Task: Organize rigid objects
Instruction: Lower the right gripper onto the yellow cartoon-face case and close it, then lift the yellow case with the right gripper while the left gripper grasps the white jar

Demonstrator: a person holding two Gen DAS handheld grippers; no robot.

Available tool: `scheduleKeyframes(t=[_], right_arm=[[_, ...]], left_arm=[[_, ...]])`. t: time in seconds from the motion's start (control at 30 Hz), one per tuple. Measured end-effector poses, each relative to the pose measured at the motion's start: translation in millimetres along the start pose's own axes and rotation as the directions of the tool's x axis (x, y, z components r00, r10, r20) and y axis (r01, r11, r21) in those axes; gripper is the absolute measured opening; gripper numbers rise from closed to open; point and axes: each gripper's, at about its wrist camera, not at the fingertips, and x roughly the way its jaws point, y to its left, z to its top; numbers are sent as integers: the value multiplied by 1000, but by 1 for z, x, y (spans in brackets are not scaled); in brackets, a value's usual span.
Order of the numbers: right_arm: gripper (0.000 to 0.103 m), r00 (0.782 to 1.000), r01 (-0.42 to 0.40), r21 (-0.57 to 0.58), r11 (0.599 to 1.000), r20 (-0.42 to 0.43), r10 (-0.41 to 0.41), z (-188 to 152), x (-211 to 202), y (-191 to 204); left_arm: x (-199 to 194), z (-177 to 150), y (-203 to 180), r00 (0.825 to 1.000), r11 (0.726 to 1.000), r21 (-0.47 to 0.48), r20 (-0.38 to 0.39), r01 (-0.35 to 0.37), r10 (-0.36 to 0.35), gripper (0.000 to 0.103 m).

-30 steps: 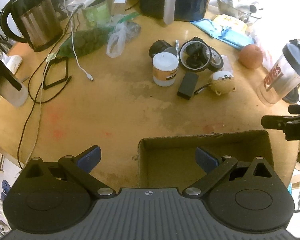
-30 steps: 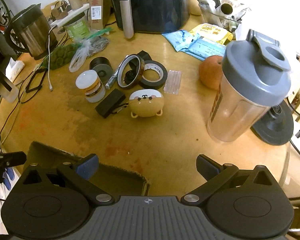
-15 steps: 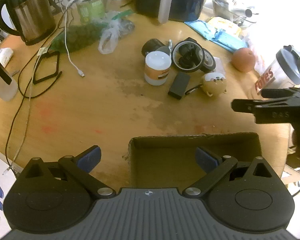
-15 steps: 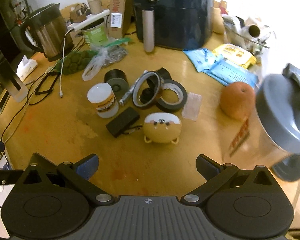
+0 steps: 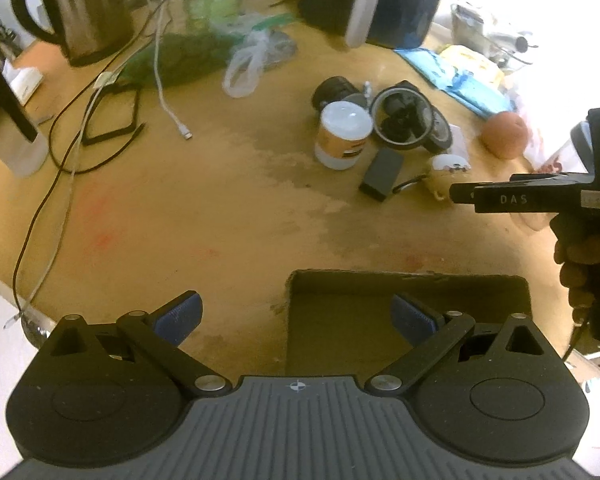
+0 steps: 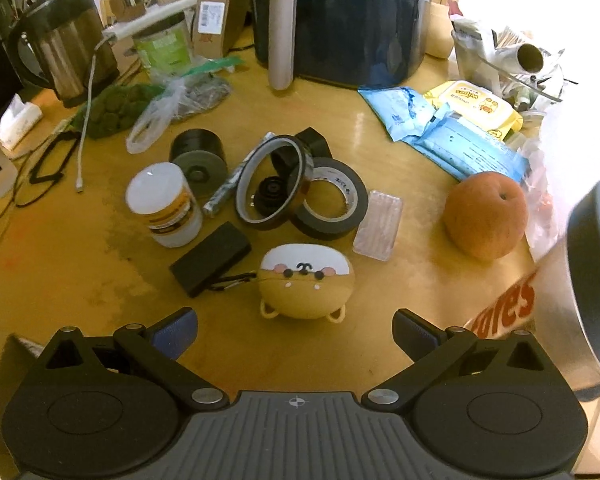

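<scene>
A cluster of small items lies mid-table: a yellow bear-faced case [image 6: 306,284], a black block [image 6: 210,258], a white jar [image 6: 162,204], a black tape roll [image 6: 332,204] with a thin ring [image 6: 268,184] leaning on it, a black cylinder [image 6: 198,154] and a clear case [image 6: 378,224]. My right gripper [image 6: 296,332] is open, just short of the bear case. From the left wrist view it [image 5: 500,198] reaches in from the right. My left gripper [image 5: 296,316] is open and empty over the near-left corner of an empty cardboard box [image 5: 404,278].
An orange fruit [image 6: 484,216] and a shaker bottle [image 6: 572,280] crowd the right side. At the back stand a dark air fryer [image 6: 340,20], a kettle [image 6: 68,40] and wipe packs [image 6: 460,136]. Cables [image 5: 80,120] trail across the left of the table.
My right gripper has moved forward and left, from beside the shaker bottle to just before the bear case. The left gripper shifted slightly over the box; both stayed open.
</scene>
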Motion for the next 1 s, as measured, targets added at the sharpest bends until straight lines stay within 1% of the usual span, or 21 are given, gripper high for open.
scheduleKeyframes(t=[0.13, 0.27, 0.5, 0.67, 0.77, 0.83, 1.0], right_arm=[[102, 1000, 14, -18, 1000, -17, -14, 5, 15, -2], [96, 999, 21, -48, 999, -34, -23, 8, 29, -2], [94, 999, 40, -102, 994, -7, -40, 12, 43, 3], [83, 998, 57, -139, 989, -1, -58, 13, 55, 7], [81, 998, 54, -150, 987, -6, -55, 13, 60, 9], [75, 999, 49, -165, 985, -15, -52, 12, 63, 11], [74, 999, 50, -153, 987, -13, -53, 10, 62, 10]], left_arm=[[0, -2, 9, 1000, 999, -32, -6, -6, 6, 102], [1, -4, 17, 1000, 998, -64, -14, -13, 12, 102], [2, -10, 29, 999, 993, -111, -24, -27, 24, 102], [1, -13, 36, 999, 990, -134, -30, -38, 34, 102], [1, -14, 38, 999, 989, -144, -31, -43, 39, 102], [2, -14, 39, 999, 988, -149, -34, -46, 41, 102], [1, -11, 38, 999, 989, -142, -29, -46, 42, 102]])
